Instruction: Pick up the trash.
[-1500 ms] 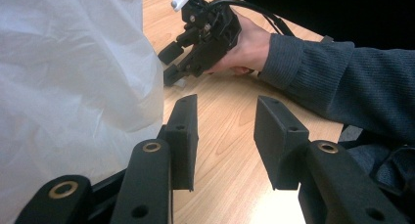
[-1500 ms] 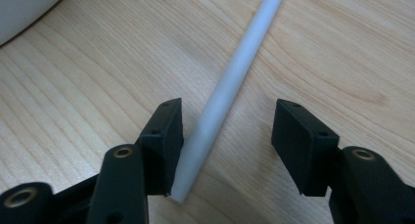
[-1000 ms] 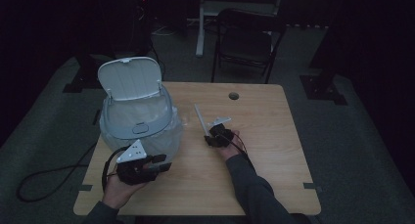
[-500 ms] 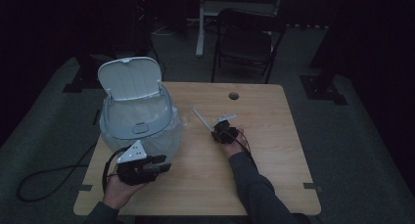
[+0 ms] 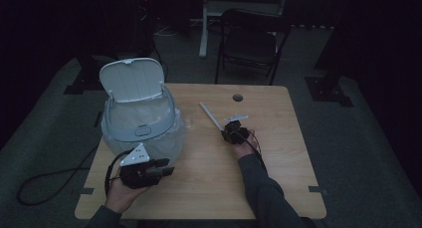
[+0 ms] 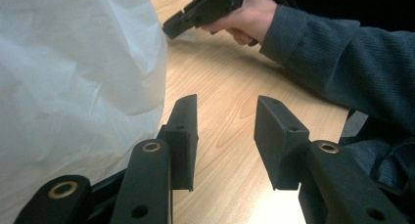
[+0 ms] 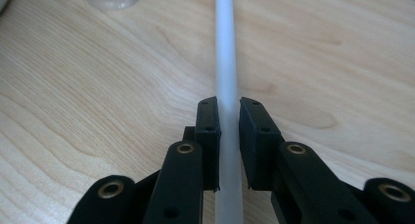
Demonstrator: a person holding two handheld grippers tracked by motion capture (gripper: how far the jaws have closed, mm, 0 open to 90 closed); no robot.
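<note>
The right claw [image 7: 229, 145] is clamping a white tube [image 7: 226, 62], its jaws having just been closing onto it; the tube is slanting away to the far left over the counter [image 5: 278, 163]. The left claw [image 6: 225, 136] is standing open with nothing between its jaws, sitting near the left edge just beside a bin [image 5: 142, 121] lined with a white bag [image 6: 73, 72], lid raised. The counter is showing pale wood grain with a round hole at its far side. Beyond it, a dark chair [image 5: 251, 41] is standing on grey floor in a dim room. The tube is looking plain, smooth and matte; no writing is legible.
</note>
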